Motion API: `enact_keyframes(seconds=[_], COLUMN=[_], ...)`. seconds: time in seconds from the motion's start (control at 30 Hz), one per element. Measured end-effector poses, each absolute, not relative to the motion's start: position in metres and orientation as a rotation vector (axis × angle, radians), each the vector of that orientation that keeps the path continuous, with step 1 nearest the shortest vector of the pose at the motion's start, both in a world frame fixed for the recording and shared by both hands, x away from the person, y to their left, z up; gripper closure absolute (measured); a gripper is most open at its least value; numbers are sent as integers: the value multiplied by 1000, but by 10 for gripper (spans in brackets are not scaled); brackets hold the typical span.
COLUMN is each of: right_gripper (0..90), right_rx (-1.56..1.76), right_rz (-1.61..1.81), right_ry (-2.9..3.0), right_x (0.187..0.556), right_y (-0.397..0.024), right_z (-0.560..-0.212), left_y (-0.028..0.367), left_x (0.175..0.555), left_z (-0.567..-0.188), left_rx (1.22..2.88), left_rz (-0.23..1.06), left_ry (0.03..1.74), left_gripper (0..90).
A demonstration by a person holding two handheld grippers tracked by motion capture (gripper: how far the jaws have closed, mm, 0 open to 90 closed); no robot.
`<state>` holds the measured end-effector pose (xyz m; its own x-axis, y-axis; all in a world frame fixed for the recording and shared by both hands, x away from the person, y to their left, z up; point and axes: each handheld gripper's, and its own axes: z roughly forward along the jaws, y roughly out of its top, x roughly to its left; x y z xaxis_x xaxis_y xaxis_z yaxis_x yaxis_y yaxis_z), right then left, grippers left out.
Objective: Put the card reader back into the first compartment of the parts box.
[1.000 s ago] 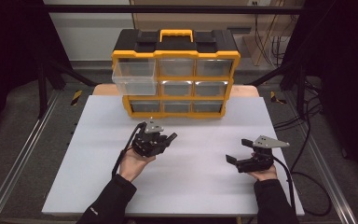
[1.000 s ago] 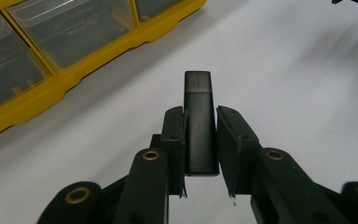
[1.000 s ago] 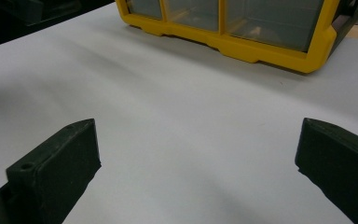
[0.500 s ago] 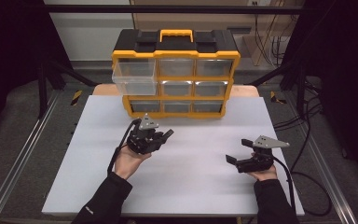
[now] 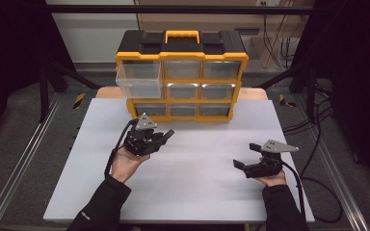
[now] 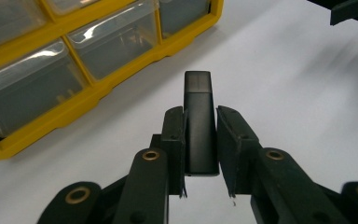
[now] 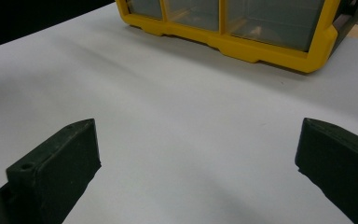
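- Small black rectangular block, matte, with a shorter cap-like far section; clamped between two black jaws, pointing away, raised over the white table near the yellow organizer's lower-left drawers.

You have a matt black rectangular plastic block in your black left gripper; your right gripper is black too, with a grey plate on top. The far organiser cabinet is yellow with a black top and clear drawers. The table is plain white.
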<state>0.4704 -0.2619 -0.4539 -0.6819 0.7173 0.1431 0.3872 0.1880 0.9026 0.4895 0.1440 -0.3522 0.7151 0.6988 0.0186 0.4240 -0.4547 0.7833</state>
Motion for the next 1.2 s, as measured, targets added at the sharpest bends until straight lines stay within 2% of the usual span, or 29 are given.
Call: enact_keyframes(seconds=[1.2], right_gripper=[2], right_rx=[1057], right_rz=[1496], right_ry=[2146], right_x=[470], right_y=[-262], right_z=[-453], left_y=[177], left_x=[488], left_z=[-306], left_rx=[2064], left_rz=[475], left_ry=[840], left_gripper=[724])
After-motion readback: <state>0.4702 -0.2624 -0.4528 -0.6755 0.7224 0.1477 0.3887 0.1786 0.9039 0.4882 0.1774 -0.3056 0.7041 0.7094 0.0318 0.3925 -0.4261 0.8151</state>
